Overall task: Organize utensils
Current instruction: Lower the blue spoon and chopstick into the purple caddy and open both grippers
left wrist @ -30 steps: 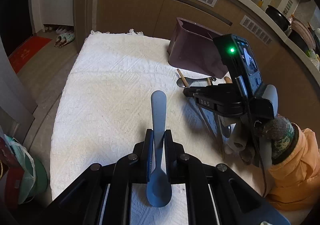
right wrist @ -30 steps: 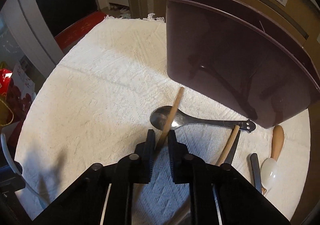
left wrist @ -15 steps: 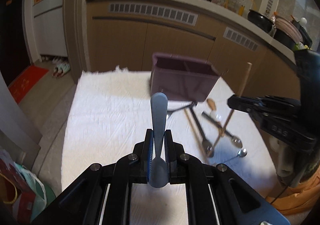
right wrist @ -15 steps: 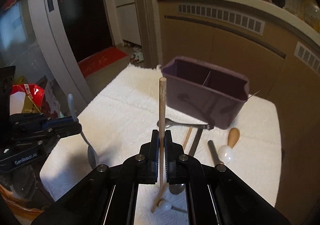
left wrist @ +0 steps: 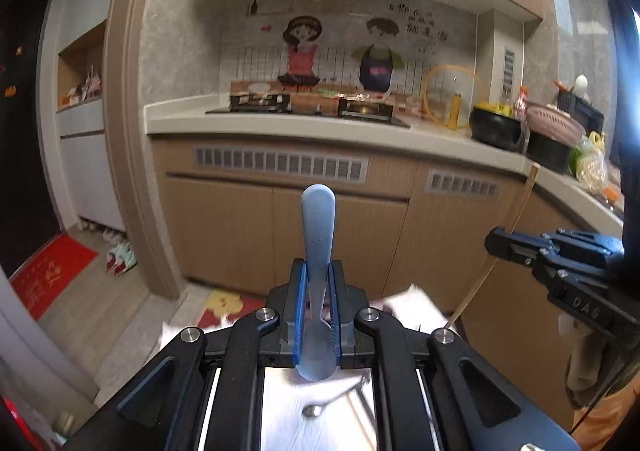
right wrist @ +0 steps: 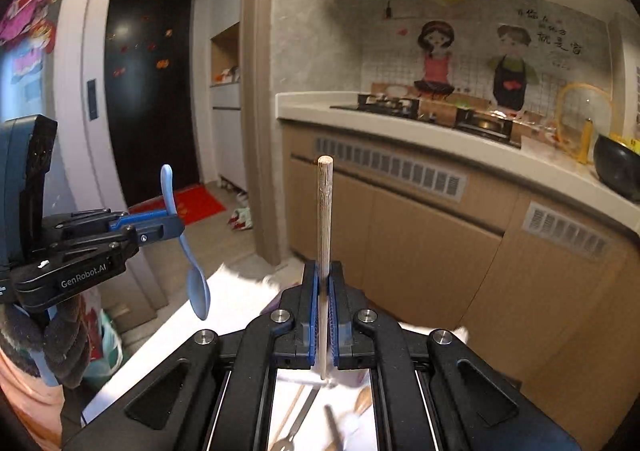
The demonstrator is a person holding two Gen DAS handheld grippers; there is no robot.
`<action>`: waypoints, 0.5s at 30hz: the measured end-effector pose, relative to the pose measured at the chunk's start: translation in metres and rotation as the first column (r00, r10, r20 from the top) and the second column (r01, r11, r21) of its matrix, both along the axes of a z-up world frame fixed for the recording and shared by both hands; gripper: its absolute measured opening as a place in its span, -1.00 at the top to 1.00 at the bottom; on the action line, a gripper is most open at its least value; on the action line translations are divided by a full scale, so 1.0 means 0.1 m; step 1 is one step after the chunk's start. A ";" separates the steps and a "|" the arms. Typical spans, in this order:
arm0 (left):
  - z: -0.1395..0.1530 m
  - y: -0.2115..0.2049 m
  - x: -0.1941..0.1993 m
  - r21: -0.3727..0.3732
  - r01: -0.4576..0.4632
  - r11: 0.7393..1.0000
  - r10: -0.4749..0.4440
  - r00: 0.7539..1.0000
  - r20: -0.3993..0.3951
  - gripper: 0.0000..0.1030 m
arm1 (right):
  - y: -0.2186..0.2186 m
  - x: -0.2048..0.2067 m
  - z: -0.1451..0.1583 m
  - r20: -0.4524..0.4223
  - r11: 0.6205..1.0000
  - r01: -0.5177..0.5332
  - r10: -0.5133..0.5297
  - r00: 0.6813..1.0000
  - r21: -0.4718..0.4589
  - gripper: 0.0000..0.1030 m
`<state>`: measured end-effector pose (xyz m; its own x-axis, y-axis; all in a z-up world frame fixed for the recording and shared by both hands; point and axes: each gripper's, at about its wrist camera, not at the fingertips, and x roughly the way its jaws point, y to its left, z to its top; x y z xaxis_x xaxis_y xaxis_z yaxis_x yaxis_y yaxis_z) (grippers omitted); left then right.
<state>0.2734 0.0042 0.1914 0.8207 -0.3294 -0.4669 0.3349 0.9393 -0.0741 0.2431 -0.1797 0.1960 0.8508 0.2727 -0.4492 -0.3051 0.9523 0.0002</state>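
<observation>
My left gripper (left wrist: pixel 318 291) is shut on a blue plastic spoon (left wrist: pixel 317 235), handle up and bowl down; it also shows in the right wrist view (right wrist: pixel 176 229), where the spoon (right wrist: pixel 188 251) hangs tilted. My right gripper (right wrist: pixel 323 291) is shut on a wooden chopstick (right wrist: pixel 324 219), held upright; it also shows in the left wrist view (left wrist: pixel 496 245), where the chopstick (left wrist: pixel 508 227) slants. Both grippers are raised high above the white cloth (right wrist: pixel 240 307). Several loose utensils (right wrist: pixel 320 419) lie below. The purple holder is hidden.
A kitchen counter (left wrist: pixel 320 127) with a stove and brown cabinets (right wrist: pixel 420 243) stands behind the table. A small metal spoon (left wrist: pixel 320 409) lies on the cloth beneath my left gripper. A red mat (left wrist: pixel 52 279) lies on the floor to the left.
Both grippers have lifted and tilted up from the table with the spoon and the chopstick. The purple holder has dropped out of view; the kitchen wall now fills both views.
</observation>
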 end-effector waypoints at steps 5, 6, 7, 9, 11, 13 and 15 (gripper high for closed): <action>-0.05 -0.19 0.45 0.004 0.016 1.000 -0.016 1.000 -0.017 0.83 | -0.09 0.46 -0.01 0.002 0.998 0.053 -0.053 0.999 -0.015 0.91; -0.11 -0.23 0.54 0.008 0.018 1.000 -0.018 0.999 -0.026 0.83 | -0.10 0.54 -0.06 0.001 0.998 0.060 -0.060 0.998 -0.018 0.91; -0.19 -0.26 0.64 0.010 0.017 1.000 -0.016 0.999 -0.038 0.83 | -0.11 0.63 -0.14 -0.004 0.998 0.066 -0.066 0.998 -0.020 0.91; -0.38 -0.32 0.84 0.016 0.029 0.999 -0.027 0.997 -0.079 0.83 | -0.11 0.82 -0.33 -0.030 0.997 0.076 -0.076 0.997 -0.020 0.91; -0.62 -0.36 1.04 0.016 0.039 0.999 -0.037 0.990 -0.140 0.83 | -0.12 1.00 -0.54 -0.077 0.997 0.073 -0.074 0.994 -0.012 0.91; -0.88 -0.39 1.22 0.030 0.031 0.999 -0.025 0.979 -0.202 0.83 | -0.12 1.17 -0.78 -0.117 0.997 0.079 -0.080 0.990 -0.009 0.91; -1.12 -0.42 1.35 0.040 0.030 0.999 -0.019 0.963 -0.269 0.83 | -0.13 1.31 -1.03 -0.170 0.996 0.090 -0.089 0.981 -0.002 0.91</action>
<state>0.4079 -0.0376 0.0798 0.6551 -0.3225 -0.6832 0.3312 0.9354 -0.1239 0.3742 -0.1924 0.0926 0.7835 0.2017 -0.5878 -0.2133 0.9757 0.0505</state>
